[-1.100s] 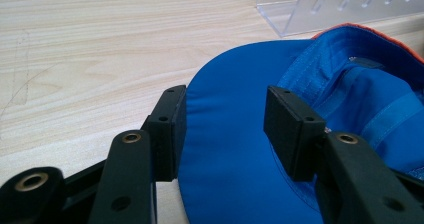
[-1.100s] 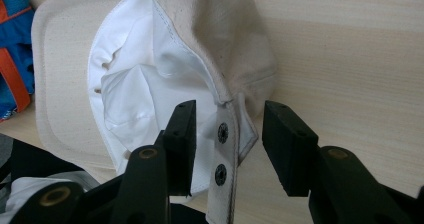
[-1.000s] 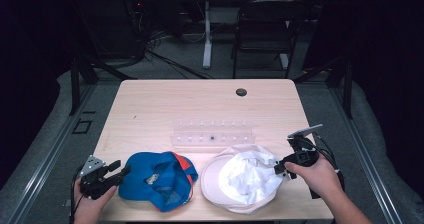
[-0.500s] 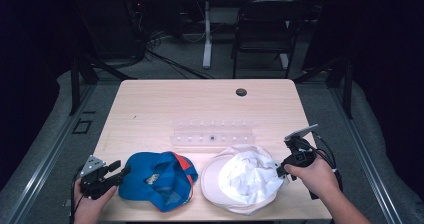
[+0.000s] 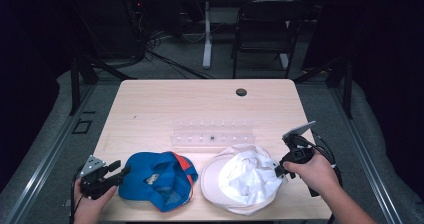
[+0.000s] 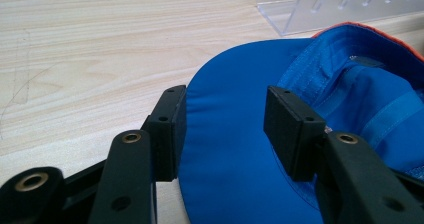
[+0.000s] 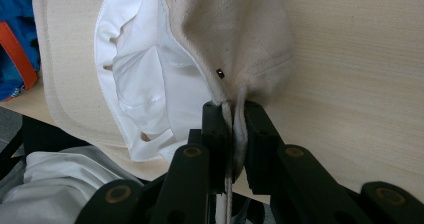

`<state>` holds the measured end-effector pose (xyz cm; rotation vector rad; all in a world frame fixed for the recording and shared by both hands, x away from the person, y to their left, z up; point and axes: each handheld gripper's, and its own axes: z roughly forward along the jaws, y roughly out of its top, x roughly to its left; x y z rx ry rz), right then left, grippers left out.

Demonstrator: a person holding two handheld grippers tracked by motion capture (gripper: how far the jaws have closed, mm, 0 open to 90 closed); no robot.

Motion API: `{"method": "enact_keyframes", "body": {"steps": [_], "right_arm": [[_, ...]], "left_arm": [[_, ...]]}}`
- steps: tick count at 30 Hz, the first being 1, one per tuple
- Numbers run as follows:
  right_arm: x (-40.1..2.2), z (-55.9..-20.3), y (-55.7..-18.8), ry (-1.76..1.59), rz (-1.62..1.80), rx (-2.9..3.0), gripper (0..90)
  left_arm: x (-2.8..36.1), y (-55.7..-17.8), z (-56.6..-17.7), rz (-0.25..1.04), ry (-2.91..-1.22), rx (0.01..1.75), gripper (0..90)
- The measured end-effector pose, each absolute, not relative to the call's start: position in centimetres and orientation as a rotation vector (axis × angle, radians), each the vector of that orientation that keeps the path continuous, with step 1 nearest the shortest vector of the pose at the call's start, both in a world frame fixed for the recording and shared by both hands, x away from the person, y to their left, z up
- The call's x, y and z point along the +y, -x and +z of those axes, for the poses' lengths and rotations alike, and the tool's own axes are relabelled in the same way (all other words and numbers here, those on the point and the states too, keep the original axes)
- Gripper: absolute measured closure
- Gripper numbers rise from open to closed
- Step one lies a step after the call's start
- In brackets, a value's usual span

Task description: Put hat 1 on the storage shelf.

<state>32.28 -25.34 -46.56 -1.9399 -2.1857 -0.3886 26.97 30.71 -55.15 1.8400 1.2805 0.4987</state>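
Here, right gripper (image 7: 234, 115) clamping white hat (image 7: 150, 74)

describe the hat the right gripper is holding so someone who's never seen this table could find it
On the light wooden table, look along the near edge, in front of the clear plastic rack. Two hats lie there upside down; it is the right-hand one, the cream bucket hat, pinched at its cord by the right gripper. Unlike the blue cap, it has a white lining and a round brim.

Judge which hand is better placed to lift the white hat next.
Right. The right gripper is shut on the white hat at its edge cord, while the left gripper stands open around the blue cap's brim.
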Motion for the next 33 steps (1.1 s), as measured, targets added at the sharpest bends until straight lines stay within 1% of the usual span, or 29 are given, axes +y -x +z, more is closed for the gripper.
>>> {"method": "enact_keyframes", "body": {"steps": [12,33], "right_arm": [[-25.3,-46.0,-32.6,1.913,-0.412,-2.149,82.0],[-24.7,-43.2,-33.0,1.907,-0.421,-2.105,82.1]], "left_arm": [[30.7,-27.0,-55.2,0.497,-1.838,1.282,52.2],[30.6,-27.0,-55.2,0.494,-1.842,1.279,52.2]]}}
